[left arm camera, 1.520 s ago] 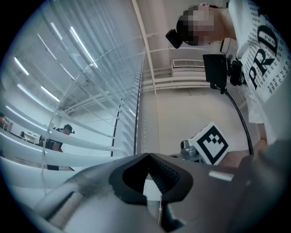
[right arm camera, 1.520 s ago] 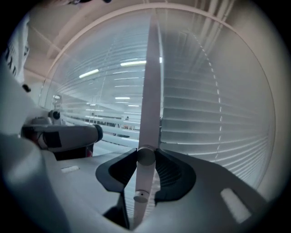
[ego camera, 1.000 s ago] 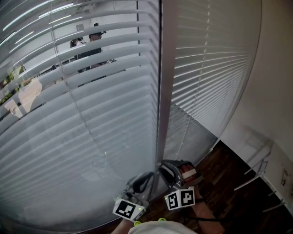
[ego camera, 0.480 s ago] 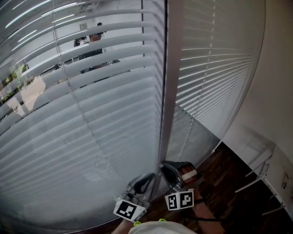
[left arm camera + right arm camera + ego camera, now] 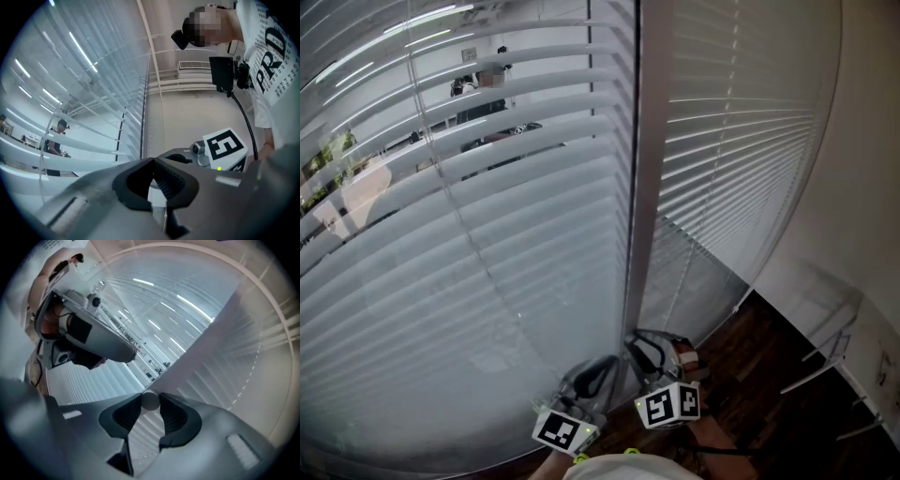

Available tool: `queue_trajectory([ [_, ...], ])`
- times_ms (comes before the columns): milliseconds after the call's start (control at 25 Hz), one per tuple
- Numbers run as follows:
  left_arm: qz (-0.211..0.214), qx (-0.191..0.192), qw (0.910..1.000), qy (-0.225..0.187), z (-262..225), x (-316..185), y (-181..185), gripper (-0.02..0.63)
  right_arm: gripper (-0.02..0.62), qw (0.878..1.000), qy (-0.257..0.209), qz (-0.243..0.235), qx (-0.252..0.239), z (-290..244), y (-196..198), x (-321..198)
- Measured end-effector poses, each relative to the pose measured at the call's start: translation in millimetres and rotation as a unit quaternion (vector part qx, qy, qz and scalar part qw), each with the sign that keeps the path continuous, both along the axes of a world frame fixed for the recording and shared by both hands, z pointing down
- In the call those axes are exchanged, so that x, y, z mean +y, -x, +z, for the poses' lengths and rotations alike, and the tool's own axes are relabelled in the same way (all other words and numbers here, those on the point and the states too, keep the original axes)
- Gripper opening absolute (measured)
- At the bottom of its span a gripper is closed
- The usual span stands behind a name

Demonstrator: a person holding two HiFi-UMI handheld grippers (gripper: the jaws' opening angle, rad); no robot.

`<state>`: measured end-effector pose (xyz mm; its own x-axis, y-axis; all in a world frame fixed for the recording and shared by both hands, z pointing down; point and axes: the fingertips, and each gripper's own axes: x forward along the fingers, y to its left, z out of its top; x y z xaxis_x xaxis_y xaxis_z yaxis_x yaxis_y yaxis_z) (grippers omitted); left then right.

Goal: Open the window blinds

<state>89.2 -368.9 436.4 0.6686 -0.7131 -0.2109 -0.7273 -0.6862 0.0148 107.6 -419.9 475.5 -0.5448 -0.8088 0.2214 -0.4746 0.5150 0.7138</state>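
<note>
- The white slatted window blinds hang either side of the grey vertical window post, slats part-tilted.
- Low beside the post, our right gripper has just been closing its jaws, which now pinch the pale round tilt wand.
- Our left gripper has its jaws pressed together, empty.
- We judge the next move is to roll the wand, keeping the pinch firm.

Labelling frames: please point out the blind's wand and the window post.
Round grey blind wand (image 5: pixel 150 401): right gripper view, its round visible face.
Grey vertical window post (image 5: pixel 645 187): head view, mid-length.

Two slatted blinds flank one window post, with two grippers, left gripper and right gripper, and one wand at its foot.
</note>
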Motion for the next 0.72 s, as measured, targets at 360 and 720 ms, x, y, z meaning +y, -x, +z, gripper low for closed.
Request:
queue_trajectory([
  [360, 0.001, 0.014, 0.9999, 0.003, -5.0, 0.5, -1.7, -0.011, 0.13, 0.989, 0.086, 0.012, -0.117, -1.8, -2.9, -3.4],
  [720, 0.002, 0.015, 0.9999, 0.0, -3.9, 0.6, -3.2, -0.009, 0.13, 0.977, 0.122, 0.013, -0.175, -1.6, -4.6, -5.5],
])
